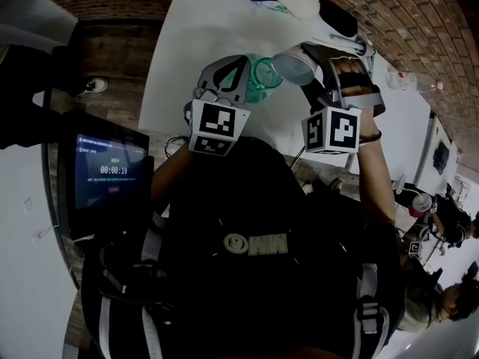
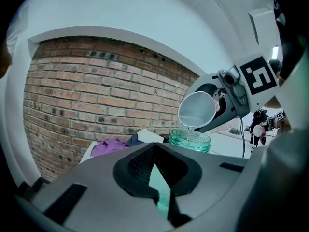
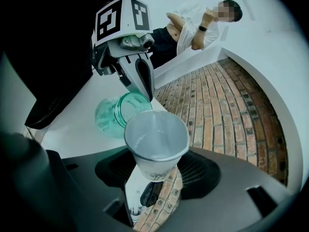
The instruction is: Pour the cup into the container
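While it was tipped toward the container, the white cup point(image 3: 156, 139) sat pinched by its lower body between the right gripper's point(image 3: 153, 187) jaws, with its rim reaching out past them. A thin clear stream point(image 2: 195, 129) ran from its lip into the open mouth of the green see-through container point(image 2: 189, 140) just below. That container was clamped between the left gripper's point(image 2: 159, 180) jaws, which pressed on its sides, and its neck showed beyond them. Both were held in the air over a white table point(image 1: 194, 51), close in front of the person. A purple cloth point(image 2: 108, 146) lay at the table's far end, and a brick floor point(image 1: 389, 21) surrounded the table.
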Motion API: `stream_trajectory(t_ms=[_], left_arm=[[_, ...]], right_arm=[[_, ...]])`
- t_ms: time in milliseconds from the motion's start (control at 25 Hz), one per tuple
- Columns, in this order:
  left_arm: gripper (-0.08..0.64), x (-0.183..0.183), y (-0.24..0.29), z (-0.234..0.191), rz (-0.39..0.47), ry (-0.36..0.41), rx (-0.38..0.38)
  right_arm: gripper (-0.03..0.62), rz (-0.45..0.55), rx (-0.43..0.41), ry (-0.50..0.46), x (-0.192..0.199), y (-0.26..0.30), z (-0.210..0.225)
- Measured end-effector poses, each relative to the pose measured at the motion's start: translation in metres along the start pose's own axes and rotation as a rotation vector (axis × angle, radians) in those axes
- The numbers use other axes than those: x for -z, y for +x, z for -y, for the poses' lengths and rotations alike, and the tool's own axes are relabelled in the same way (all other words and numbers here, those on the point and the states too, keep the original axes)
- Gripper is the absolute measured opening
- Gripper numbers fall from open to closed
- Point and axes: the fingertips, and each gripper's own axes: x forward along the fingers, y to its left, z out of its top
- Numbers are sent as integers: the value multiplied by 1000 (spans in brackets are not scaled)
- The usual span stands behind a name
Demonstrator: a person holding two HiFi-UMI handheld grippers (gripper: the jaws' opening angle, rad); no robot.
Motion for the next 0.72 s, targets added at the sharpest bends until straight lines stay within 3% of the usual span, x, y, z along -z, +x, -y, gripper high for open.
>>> stream_trajectory(t_ms=[720], left_arm=[[-3,1,0,-1,-5,1,0]], right_arm=[[270,1,22,-36,-5,-1,3]])
